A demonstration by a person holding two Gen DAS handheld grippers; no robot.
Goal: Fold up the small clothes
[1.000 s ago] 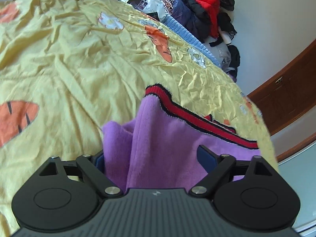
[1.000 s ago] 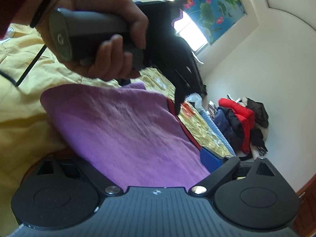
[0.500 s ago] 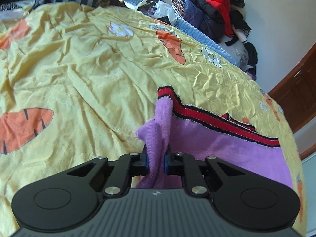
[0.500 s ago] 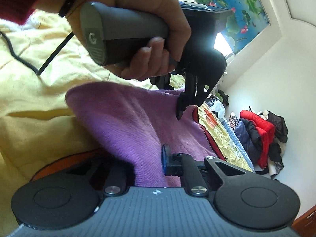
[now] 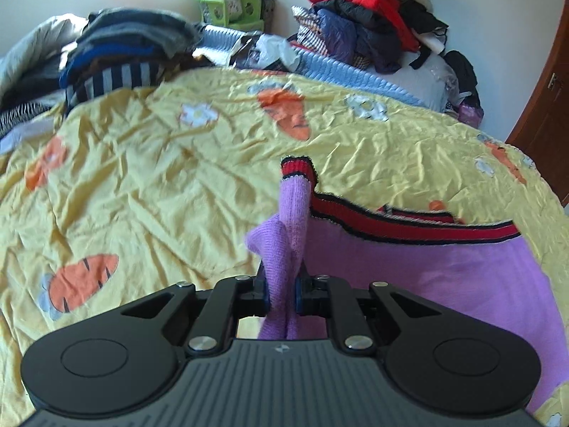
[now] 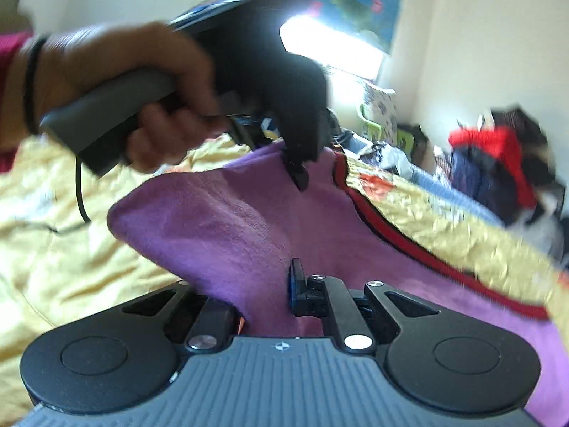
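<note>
Both grippers are now clamped on the purple sweater (image 5: 444,277) after sitting wide open around it a second ago, and they're lifting its edge up off the bed. Over on the left wrist cam, the left gripper (image 5: 282,293) is pinching a bunched fold of purple knit, with the red-and-black striped hem (image 5: 409,226) rising in a little peak just past the jaws. From the right wrist cam, the right gripper (image 6: 281,291) is squeezing another fold nearby, though fabric is hiding 1 of its fingers. What's left of the sweater is lying on the yellow carrot-print bedspread (image 5: 160,185). A hand (image 6: 117,92) is holding the left gripper's grey handle above the cloth. Far behind, a clothes pile (image 5: 370,17) is sitting by the wall.
</note>
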